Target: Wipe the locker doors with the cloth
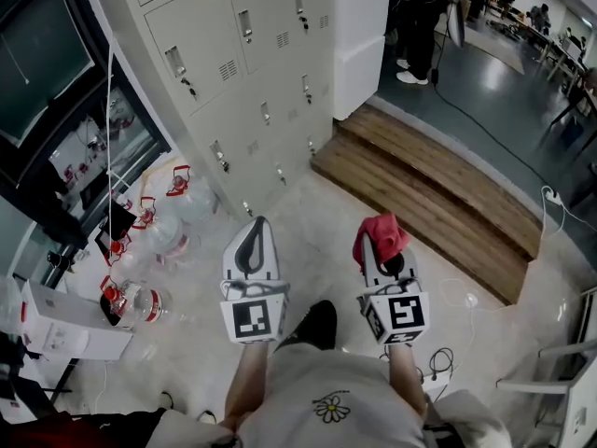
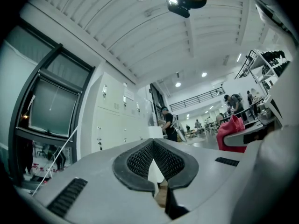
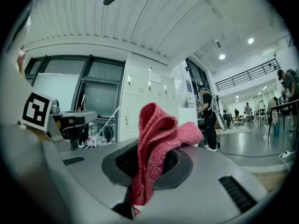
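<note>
The red cloth [image 1: 381,231] is bunched in the jaws of my right gripper [image 1: 377,243], which is shut on it. In the right gripper view the cloth [image 3: 156,141] stands up out of the right gripper [image 3: 150,148] and hides its tips. My left gripper [image 1: 255,226] is shut with nothing in it, held level with the right one. The pale grey locker doors [image 1: 244,73] stand ahead and to the left, well clear of both grippers. They also show as locker doors [image 2: 114,118] beyond the left gripper [image 2: 153,147] and as locker doors [image 3: 140,111] past the cloth.
A wooden step platform [image 1: 438,189] runs from the lockers toward the right. Several water bottles with red caps [image 1: 154,227] lie on the floor at the left, beside white boxes [image 1: 56,325]. A person [image 1: 417,17] stands at the far end. Cables [image 1: 550,203] trail on the right.
</note>
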{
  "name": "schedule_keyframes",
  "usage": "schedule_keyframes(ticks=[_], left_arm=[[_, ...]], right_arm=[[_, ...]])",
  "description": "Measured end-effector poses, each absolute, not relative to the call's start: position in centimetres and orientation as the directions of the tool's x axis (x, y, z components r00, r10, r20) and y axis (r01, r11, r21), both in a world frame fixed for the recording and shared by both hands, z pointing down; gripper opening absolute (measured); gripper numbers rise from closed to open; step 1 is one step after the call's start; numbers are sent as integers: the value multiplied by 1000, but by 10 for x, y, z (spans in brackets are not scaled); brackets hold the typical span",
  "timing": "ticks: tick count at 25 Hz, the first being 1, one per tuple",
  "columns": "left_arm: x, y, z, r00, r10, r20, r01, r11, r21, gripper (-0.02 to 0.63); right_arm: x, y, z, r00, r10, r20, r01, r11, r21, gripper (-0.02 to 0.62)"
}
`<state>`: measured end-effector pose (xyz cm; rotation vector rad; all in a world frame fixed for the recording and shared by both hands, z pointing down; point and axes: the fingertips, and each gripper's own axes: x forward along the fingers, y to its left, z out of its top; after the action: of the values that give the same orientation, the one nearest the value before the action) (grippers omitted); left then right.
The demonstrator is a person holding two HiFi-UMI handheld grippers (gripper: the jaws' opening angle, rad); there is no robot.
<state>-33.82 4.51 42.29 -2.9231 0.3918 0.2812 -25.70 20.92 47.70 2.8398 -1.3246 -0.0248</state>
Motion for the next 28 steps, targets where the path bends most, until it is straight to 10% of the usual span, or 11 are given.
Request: schedule_keyframes(ticks=[16, 28], left_arm=[[-142, -16, 427, 949, -177, -259, -228, -956, -182, 16], [27, -139, 389, 878, -375, -298, -428, -893, -138, 16]], right_arm=[[-95, 139, 481, 623, -782, -39, -781, -624, 35, 32], [103, -9, 437, 434, -901, -13, -887, -430, 171, 32]])
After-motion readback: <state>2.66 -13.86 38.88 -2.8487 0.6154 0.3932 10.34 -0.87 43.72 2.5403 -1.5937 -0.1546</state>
